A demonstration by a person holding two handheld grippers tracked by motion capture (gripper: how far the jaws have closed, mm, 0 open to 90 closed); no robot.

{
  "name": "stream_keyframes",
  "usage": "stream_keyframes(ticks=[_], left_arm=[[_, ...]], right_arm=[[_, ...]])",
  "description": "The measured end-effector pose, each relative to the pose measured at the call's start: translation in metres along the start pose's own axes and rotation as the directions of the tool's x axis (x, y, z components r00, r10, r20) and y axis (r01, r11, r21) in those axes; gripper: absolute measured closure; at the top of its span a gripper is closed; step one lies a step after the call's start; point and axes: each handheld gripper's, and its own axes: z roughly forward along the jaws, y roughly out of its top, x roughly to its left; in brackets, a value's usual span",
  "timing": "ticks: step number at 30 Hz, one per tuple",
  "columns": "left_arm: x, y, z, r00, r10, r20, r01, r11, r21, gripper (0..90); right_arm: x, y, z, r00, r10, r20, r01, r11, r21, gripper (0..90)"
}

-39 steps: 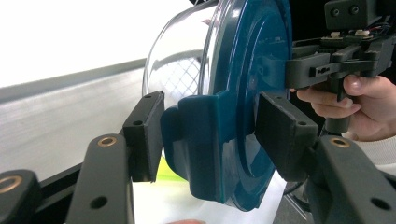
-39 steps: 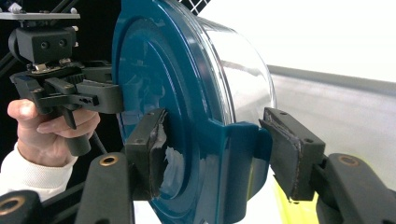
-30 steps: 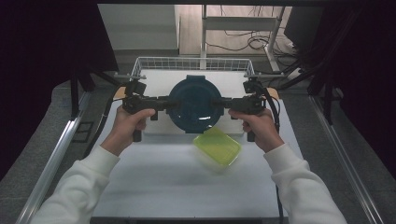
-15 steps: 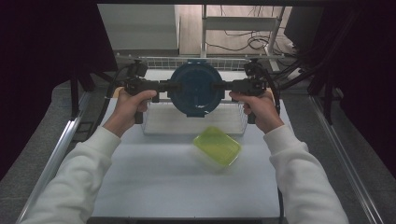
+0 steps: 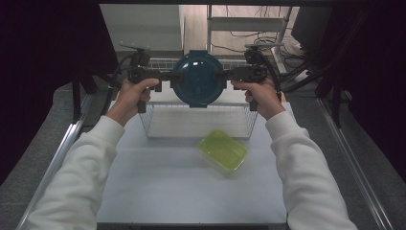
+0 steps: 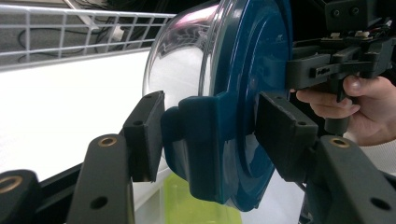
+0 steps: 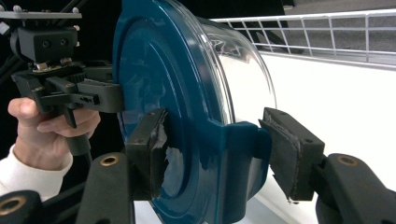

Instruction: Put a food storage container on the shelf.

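Observation:
A round container [image 5: 198, 79] with a dark blue lid and a clear bowl hangs in the air, tipped on edge with the lid facing me, above the wire basket [image 5: 191, 120]. My left gripper [image 5: 173, 76] is shut on the lid's left clasp, my right gripper [image 5: 224, 75] on the right one. In the left gripper view the pads [image 6: 144, 135] squeeze the blue clasp [image 6: 201, 140] and lid rim. In the right gripper view the pads [image 7: 289, 154] pinch the other clasp [image 7: 243, 158]; the clear bowl [image 7: 243, 79] bulges toward the basket.
A yellow-green rectangular box [image 5: 222, 150] lies on the white table [image 5: 167, 191] just in front of the basket's right corner. Metal rails run along both table sides. Dark curtains and cables stand behind the basket.
Both hands have carried the container up and away from me, from low over the table to above the wire basket. Neither grip has changed.

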Motion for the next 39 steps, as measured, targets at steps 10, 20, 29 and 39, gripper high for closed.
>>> stream_keyframes(ticks=[10, 20, 29, 39], left_arm=[[0.023, 0.009, 0.013, 0.9988, -0.047, 0.012, 0.046, 0.9988, 0.018, 44.1], [0.038, 0.011, 0.023, 0.9949, -0.097, 0.027, 0.096, 0.9952, 0.019, 44.1], [0.050, 0.012, 0.033, 0.9803, -0.192, 0.047, 0.191, 0.9814, 0.014, 41.4], [0.061, 0.013, 0.042, 0.9624, -0.265, 0.060, 0.266, 0.9641, -0.001, 40.0]], right_arm=[[-0.019, 0.015, 0.014, 0.9986, 0.053, 0.007, -0.053, 0.998, 0.025, 41.8], [-0.033, 0.020, 0.022, 0.9951, 0.098, 0.014, -0.099, 0.995, 0.034, 41.7], [-0.044, 0.026, 0.028, 0.9852, 0.170, 0.021, -0.171, 0.985, 0.040, 40.5], [-0.058, 0.026, 0.033, 0.9634, 0.268, 0.011, -0.268, 0.962, 0.048, 39.0]])
